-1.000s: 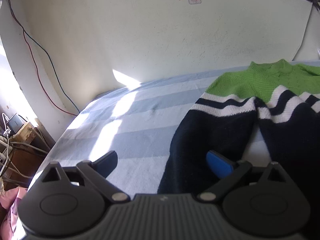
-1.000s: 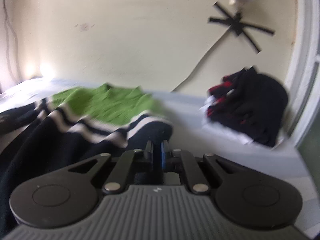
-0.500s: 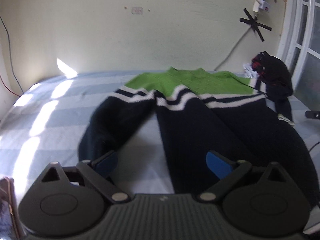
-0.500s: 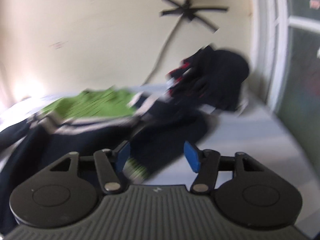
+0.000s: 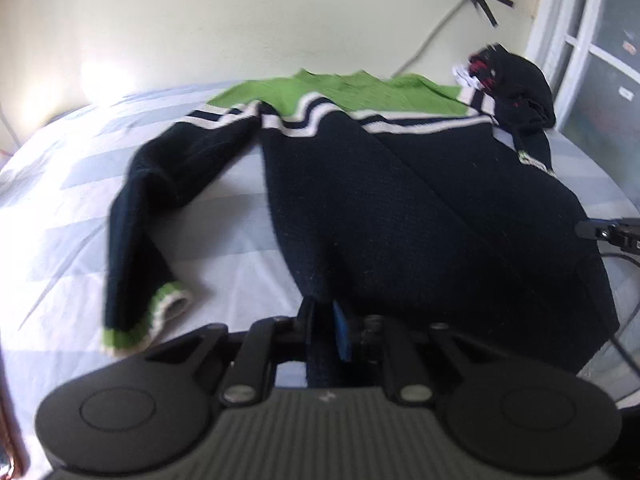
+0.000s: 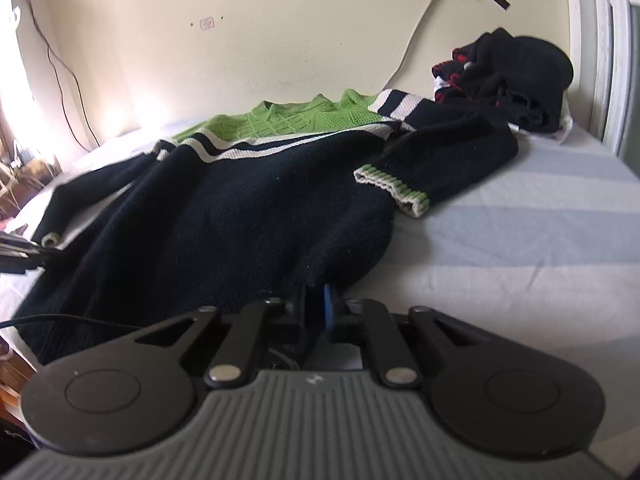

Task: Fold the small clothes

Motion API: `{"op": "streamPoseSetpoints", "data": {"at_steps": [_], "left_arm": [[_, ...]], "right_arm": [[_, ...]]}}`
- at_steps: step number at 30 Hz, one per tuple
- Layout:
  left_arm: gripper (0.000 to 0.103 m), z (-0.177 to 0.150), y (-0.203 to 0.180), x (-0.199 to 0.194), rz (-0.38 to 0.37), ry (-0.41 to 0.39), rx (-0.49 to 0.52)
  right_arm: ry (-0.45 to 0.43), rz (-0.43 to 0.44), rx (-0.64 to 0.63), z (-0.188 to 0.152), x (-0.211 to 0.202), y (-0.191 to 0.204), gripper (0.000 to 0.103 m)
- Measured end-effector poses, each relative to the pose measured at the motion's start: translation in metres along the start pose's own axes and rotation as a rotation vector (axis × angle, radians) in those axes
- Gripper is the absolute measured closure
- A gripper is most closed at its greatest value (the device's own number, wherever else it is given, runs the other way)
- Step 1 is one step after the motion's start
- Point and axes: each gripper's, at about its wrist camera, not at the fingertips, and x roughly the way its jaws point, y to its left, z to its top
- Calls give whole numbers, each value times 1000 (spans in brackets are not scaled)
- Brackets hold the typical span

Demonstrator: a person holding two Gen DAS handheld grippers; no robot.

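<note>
A navy sweater (image 5: 380,200) with a green yoke and white stripes lies flat on the striped bed sheet (image 5: 60,208). My left gripper (image 5: 324,316) is closing on its bottom hem near the left side, and dark knit is pinched between the blue pads. The left sleeve runs down to a green cuff (image 5: 160,312). In the right wrist view the sweater (image 6: 220,220) fills the middle, and my right gripper (image 6: 316,304) is closing on the hem at its right side. The right sleeve is folded across the body, its green cuff (image 6: 396,192) lying on top.
A pile of dark clothes (image 6: 516,76) sits at the bed's far right corner by a window frame (image 6: 612,60). A cable (image 6: 416,40) runs down the pale wall under black tape. The other gripper's tip (image 5: 604,232) shows at the right edge.
Left gripper swung right from the left sleeve to the hem and went from wide open to shut. Right gripper opened, dropped the sleeve, moved down to the hem and shut again.
</note>
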Motion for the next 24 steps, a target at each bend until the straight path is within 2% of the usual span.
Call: {"op": "streamPoseSetpoints", "data": {"at_steps": [3, 5, 6, 7, 8, 9, 10, 12, 13, 15, 17, 18, 19, 20, 22, 24], "left_arm": [[94, -7, 14, -22, 7, -27, -62], [93, -15, 21, -28, 4, -18, -92], [86, -18, 24, -27, 3, -10, -104], [65, -21, 26, -26, -2, -4, -115], [51, -22, 30, -25, 7, -14, -130], [27, -21, 35, -27, 33, -35, -145], [14, -18, 41, -30, 69, -57, -168], [12, -10, 55, -35, 114, -95, -218], [7, -6, 66, -36, 141, -109, -241], [2, 4, 76, -32, 245, -129, -251], [7, 13, 83, -18, 335, -110, -218], [18, 17, 86, -11, 349, -92, -205], [36, 21, 88, -3, 336, -71, -194], [47, 25, 90, 5, 318, -49, -183], [84, 34, 96, 18, 325, -26, -177], [97, 49, 108, 24, 365, -36, -199]], "right_arm": [[-19, 9, -4, 4, -24, -7, 93], [2, -18, -51, 3, -30, -4, 95], [39, -23, -86, 2, -28, -3, 94], [63, -23, -111, 1, -26, -2, 93], [68, -42, -129, 2, -23, -1, 86], [65, -68, -136, 5, -23, -5, 75], [49, -83, -128, 9, -24, -7, 69], [-21, -86, -91, 21, -30, -12, 56], [-51, -77, -77, 26, -33, -12, 53], [-94, -44, -68, 34, -33, -9, 44], [-103, -1, -53, 41, -23, 2, 42], [-97, 24, -44, 44, -16, 6, 42], [-91, 45, -37, 47, -10, 10, 42], [-90, 62, -34, 48, -4, 14, 42], [-98, 89, -36, 51, 6, 24, 42], [-111, 113, -37, 52, 14, 31, 42]]}}
